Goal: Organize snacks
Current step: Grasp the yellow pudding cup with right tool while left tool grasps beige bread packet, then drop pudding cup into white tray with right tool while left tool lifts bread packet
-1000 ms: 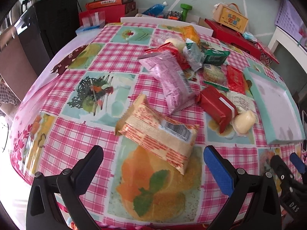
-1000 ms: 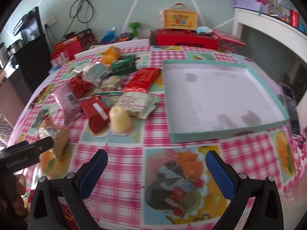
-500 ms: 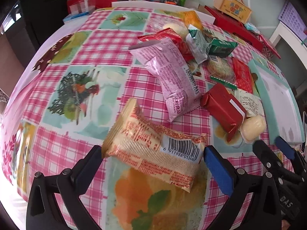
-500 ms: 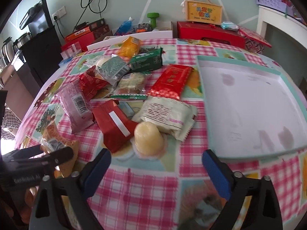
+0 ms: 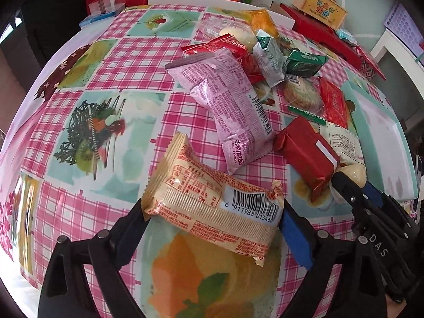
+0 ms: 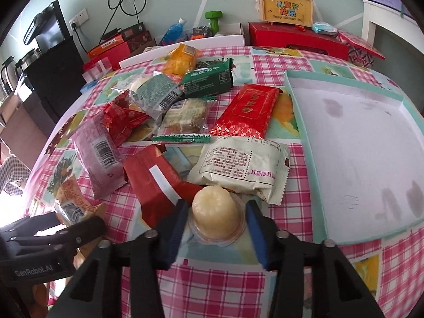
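A round table [image 5: 111,53] with a shiny pink checked cloth showing fruit pictures fills both views, and a pile of snack packs lies on it.

The left gripper [image 5: 212,222] points down at a long cream and orange wafer pack with a barcode [image 5: 212,201]. The pack lies between its two blue pads. The jaws are closing, and the pads sit right at the two ends of the pack, but I cannot tell if they press on it yet.

The right gripper [image 6: 216,225] is closing its jaws around a small pale yellow jelly cup with a clear plastic rim [image 6: 216,216]. The blue pads are right up against the cup on both sides. The cup sits on the cloth near the table's front edge.

Touching the cup at the back are a dark red foil pack with a white stripe [image 6: 156,182] and a white puffy pack with red writing [image 6: 243,164]. A pink foil pack [image 5: 228,98] lies just past the wafer pack. Farther back are a flat red pack with gold writing [image 6: 246,110], a green pack [image 6: 209,78] and an orange pack [image 6: 182,59].

A big flat tray with a light green rim and white floor [image 6: 304,132] sits to the right of the pile.
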Available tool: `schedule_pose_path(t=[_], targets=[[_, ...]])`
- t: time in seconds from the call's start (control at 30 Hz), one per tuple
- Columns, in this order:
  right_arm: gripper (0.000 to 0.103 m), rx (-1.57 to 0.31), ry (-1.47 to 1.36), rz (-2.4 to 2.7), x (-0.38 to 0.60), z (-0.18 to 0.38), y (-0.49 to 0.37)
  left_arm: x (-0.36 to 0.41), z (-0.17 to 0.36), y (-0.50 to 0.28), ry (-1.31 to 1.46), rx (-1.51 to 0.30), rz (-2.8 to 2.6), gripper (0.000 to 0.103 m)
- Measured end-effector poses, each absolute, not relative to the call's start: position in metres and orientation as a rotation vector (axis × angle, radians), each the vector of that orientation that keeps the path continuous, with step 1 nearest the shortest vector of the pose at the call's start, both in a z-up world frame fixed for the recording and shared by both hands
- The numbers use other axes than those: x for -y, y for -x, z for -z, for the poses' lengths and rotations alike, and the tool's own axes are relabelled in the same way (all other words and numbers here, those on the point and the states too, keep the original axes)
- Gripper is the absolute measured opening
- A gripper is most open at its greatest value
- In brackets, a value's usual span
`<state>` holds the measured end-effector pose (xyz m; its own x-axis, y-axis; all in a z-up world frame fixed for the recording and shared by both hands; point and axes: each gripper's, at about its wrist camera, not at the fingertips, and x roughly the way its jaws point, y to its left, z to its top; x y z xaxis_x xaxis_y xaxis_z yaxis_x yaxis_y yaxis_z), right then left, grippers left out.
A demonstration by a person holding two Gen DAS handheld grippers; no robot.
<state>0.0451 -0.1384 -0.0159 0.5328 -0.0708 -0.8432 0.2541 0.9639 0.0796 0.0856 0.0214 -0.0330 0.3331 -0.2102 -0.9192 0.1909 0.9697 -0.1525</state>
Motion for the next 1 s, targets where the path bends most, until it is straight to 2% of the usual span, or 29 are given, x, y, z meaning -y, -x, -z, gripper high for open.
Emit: schedule_pose_path(t=[0.03,0.23,0.37,0.53,0.63,1.0], targets=[[0.039,-0.993,-0.213,0.186,0.139,0.015,-0.045,-0.024,0.032,-0.085,0.025,-1.206,0.261,0.091],[0.039,-1.0,-0.263,0.164,0.145,0.013,-0.043,-0.029,0.03,-0.086,0.067,-1.233,0.246,0.086],[0.038,-0.989,-0.339,0.164,0.152,0.01,-0.034,-0.031,0.023,-0.081,0.082,-1.24,0.247,0.078],[0.036,-0.943,-0.373,0.155,0.156,-0.006,-0.025,-0.033,0.02,-0.076,0.088,-1.256,0.238,0.077],[0.025,-0.929,-0.386,0.15,0.156,-0.012,-0.02,-0.038,0.015,-0.072,0.118,-1.267,0.23,0.076],[0.027,-0.933,-0.334,0.165,0.152,-0.026,-0.014,-0.05,-0.018,-0.059,0.145,-1.221,0.221,0.076]])
